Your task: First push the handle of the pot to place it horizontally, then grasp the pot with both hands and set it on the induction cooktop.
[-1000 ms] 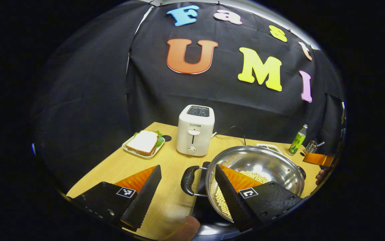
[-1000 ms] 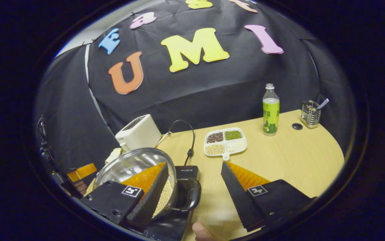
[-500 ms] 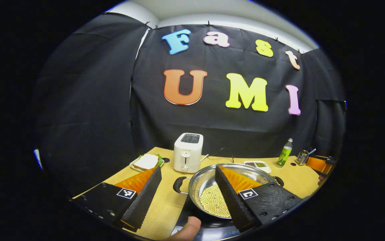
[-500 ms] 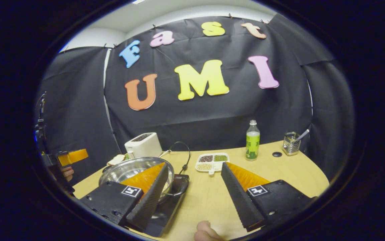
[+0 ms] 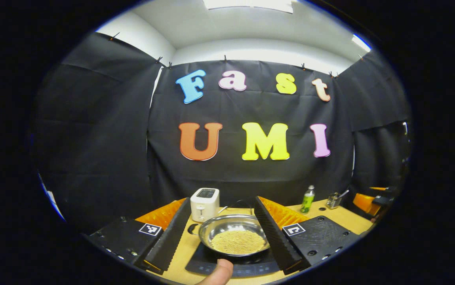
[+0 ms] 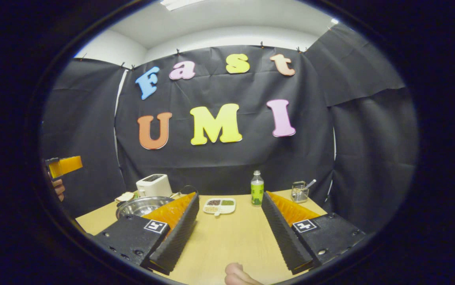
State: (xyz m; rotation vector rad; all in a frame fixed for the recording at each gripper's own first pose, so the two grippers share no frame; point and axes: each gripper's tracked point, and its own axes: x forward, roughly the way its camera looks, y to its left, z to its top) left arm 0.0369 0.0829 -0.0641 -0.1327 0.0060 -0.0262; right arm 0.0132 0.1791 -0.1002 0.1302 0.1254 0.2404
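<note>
The steel pot [image 5: 233,235], its bottom covered with pale yellow beans, sits on the black induction cooktop [image 5: 231,266] at the near middle of the wooden surface [image 6: 231,237]; one black handle [image 5: 193,228] sticks out to its left, level with the rim. The left gripper [image 5: 223,237] hangs above and in front of the pot with its fingers spread wide and nothing between them, framing the pot without touching it. The right gripper [image 6: 230,233] is likewise wide open and empty, held over a broad bare stretch of wood to the right of the pot, where the most free room lies. In the right gripper view the pot [image 6: 142,206] shows at the left, partly behind that gripper's own left finger, and the left gripper [image 6: 64,165] appears farther off at the left edge with a hand [image 6: 58,189] under it. A white toaster [image 5: 204,204] stands just beyond the pot on the far left, close enough to crowd that side, and a black cable [image 5: 235,202] arcs behind the pot rim. Farther right along the back sit a white divided tray of grains [image 6: 219,206], a green-labelled bottle [image 6: 256,193] and a wire utensil holder [image 6: 299,192], all well apart from the pot. A sandwich plate [image 6: 126,196] lies left of the toaster, near the surface's far left edge. A thumb tip [image 5: 217,273] shows at the bottom.
</note>
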